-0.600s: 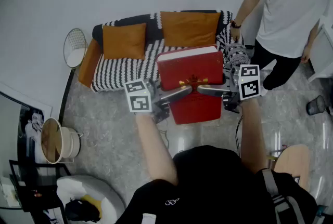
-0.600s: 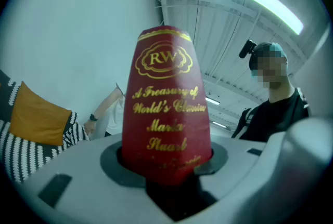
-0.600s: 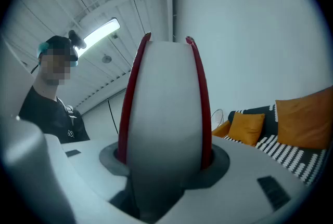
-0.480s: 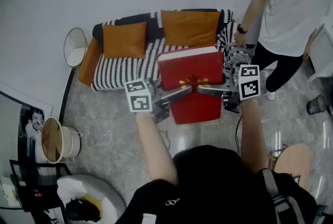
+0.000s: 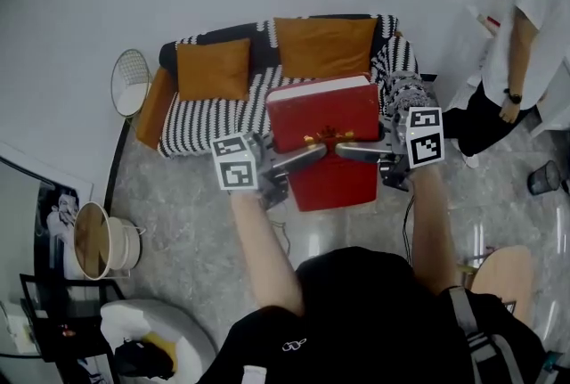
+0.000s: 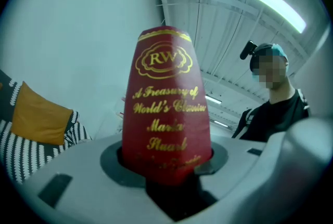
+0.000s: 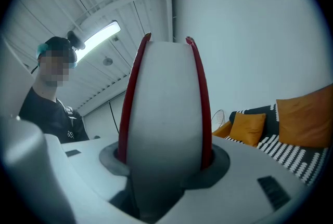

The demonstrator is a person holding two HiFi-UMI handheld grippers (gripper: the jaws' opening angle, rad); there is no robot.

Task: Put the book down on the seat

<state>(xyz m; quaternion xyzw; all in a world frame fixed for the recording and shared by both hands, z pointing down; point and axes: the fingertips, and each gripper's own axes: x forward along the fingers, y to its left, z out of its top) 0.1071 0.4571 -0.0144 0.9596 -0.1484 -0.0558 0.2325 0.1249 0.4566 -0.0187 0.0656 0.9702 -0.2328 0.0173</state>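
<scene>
Red book (image 5: 325,128) in the air between both grippers, just in front of the sofa.
I am gripping it at the spine with the left gripper (image 5: 305,156) and at the page edge with the right gripper (image 5: 353,152) (both sets of jaws are spread wide across its thickness). It is hanging over the floor, short of the striped sofa seat (image 5: 218,113) with its two orange cushions (image 5: 212,69); a person (image 5: 525,35) is standing off to the right.

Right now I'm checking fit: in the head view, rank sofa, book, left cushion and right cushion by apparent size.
1. Sofa
2. Book, though it is held nearer the camera, so this rank is unsure
3. Right cushion
4. Left cushion
</scene>
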